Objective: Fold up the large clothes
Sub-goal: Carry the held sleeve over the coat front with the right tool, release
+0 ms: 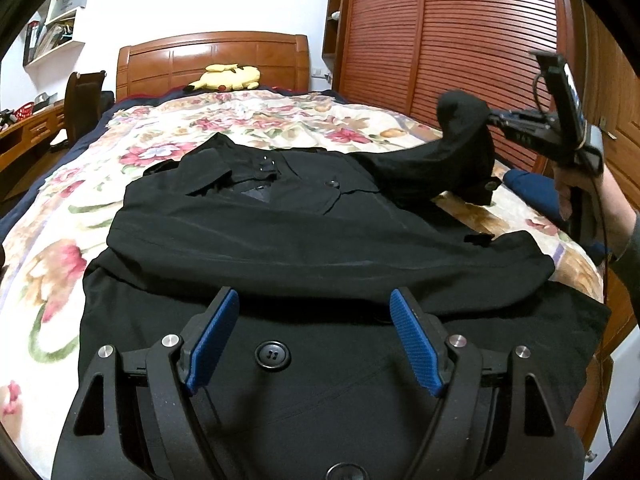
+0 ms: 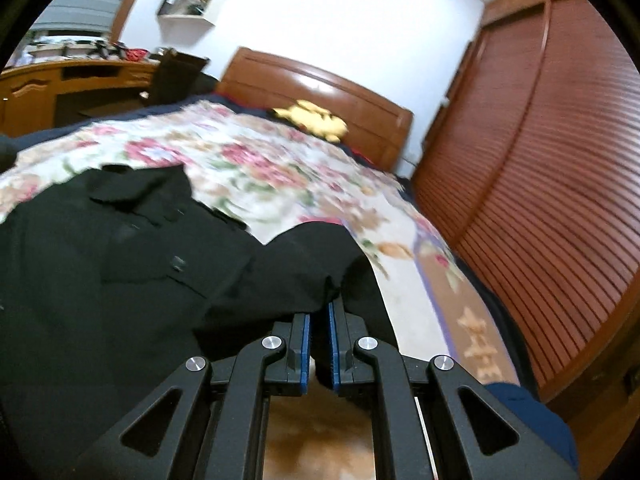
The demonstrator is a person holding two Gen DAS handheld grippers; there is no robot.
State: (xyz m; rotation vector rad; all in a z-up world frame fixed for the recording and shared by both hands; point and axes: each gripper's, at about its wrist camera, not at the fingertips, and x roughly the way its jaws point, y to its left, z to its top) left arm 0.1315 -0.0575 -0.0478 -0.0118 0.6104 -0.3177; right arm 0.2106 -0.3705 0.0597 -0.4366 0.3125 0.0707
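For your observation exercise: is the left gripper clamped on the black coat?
No, the left gripper hovers with blue pads apart above the black coat.

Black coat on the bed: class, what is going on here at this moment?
A person is folding a black coat spread on a floral bedspread. The right hand-held gripper is shut on the coat's sleeve and holds it lifted off the bed at the right side. The left hand-held gripper hangs open over the coat's lower front, near a large button, gripping nothing. The sleeve is not yet laid across the body.
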